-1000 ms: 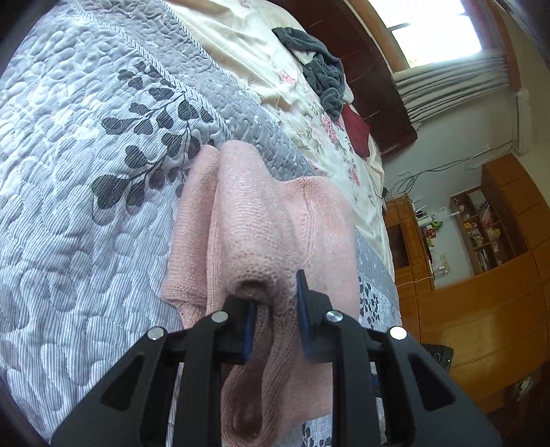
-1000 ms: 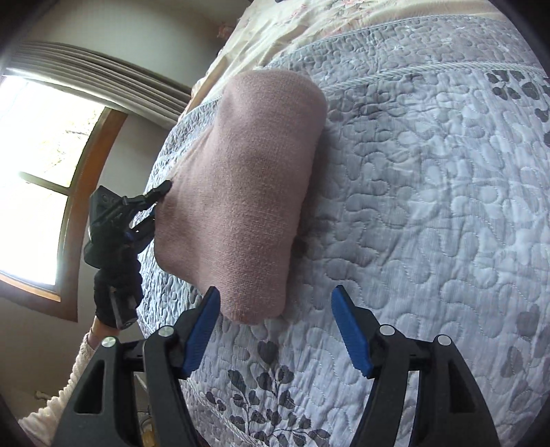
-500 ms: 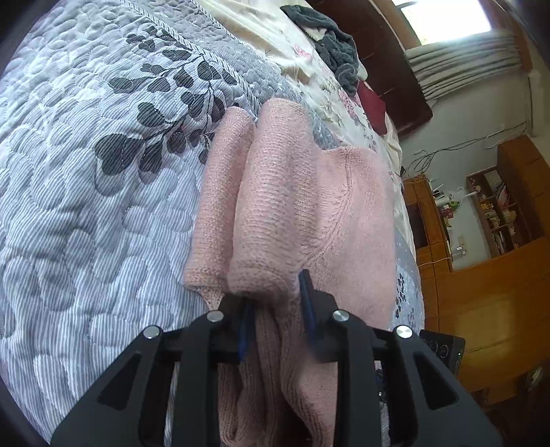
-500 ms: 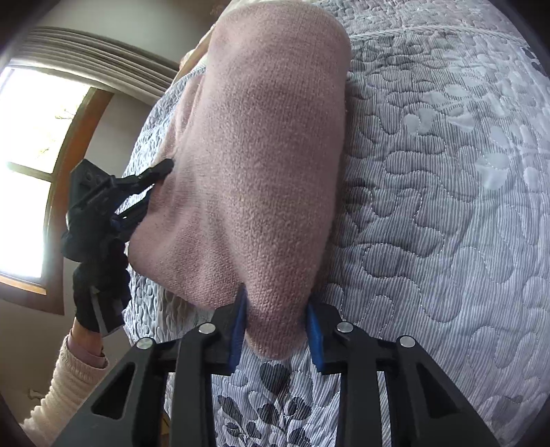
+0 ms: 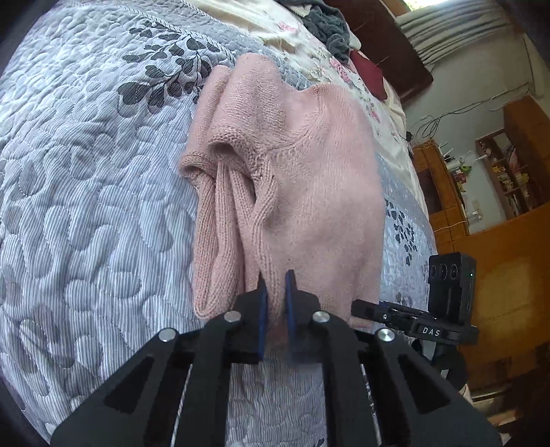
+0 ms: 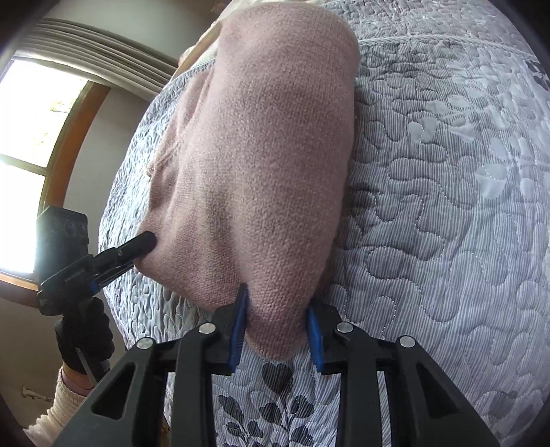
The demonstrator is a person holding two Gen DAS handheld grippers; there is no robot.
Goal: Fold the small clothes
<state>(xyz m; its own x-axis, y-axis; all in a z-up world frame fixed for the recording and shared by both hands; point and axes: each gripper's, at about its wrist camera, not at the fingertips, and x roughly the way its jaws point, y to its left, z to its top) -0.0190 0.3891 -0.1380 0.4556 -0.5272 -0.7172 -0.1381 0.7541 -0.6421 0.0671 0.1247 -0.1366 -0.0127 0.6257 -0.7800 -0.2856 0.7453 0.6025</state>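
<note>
Fingers of both grippers, left and right, clenched on one pink sweater; one quilt.

The sweater lies on the quilt covering the bed, its near edge at 6 o'clock in both wrist views. The left claw pinches a fold at that edge; the right claw clamps the opposite corner. In the left view, a heap of clothes sits beyond at 12 o'clock, shelves at 3 o'clock. In the right view, a window stands at 9 o'clock.
</note>
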